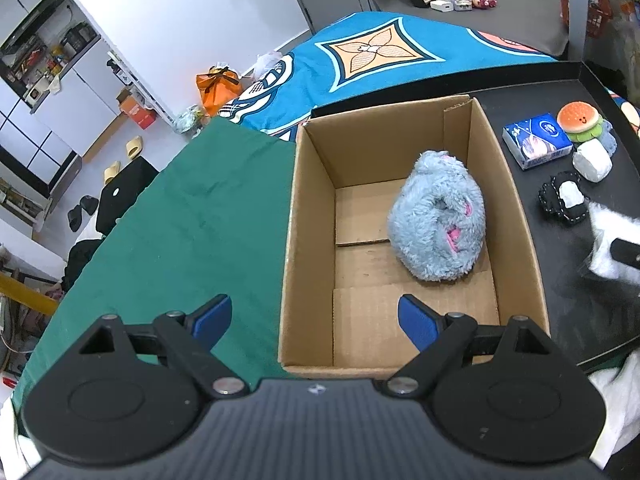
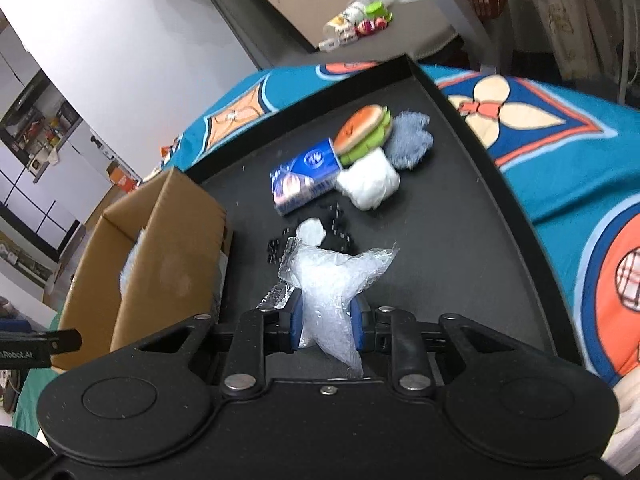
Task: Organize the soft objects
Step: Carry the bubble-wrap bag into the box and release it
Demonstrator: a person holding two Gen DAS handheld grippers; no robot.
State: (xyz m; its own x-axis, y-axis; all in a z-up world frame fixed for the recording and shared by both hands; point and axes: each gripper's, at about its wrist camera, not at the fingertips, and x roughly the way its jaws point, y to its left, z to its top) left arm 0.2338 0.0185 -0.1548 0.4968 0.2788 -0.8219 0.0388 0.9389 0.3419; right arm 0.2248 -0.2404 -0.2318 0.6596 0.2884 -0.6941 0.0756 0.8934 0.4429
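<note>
My right gripper [image 2: 327, 320] is shut on a crumpled piece of clear bubble wrap [image 2: 332, 280], held just above the black tray [image 2: 460, 220]. Beyond it on the tray lie a black-and-white soft item [image 2: 314, 232], a white wrapped bundle [image 2: 368, 184], a blue tissue pack [image 2: 306, 176], a burger plush [image 2: 362, 132] and a grey-blue fluffy cloth [image 2: 412, 140]. My left gripper [image 1: 316, 314] hangs open and empty over the near end of the cardboard box [image 1: 308, 240]. A fluffy blue plush [image 1: 438, 216] lies inside the box at its right side.
The box stands on a green cloth [image 1: 192, 220] beside the tray, which has a raised rim. A blue patterned blanket [image 2: 568, 152] lies under and around the tray. A grey table [image 1: 500, 20] with small items is behind.
</note>
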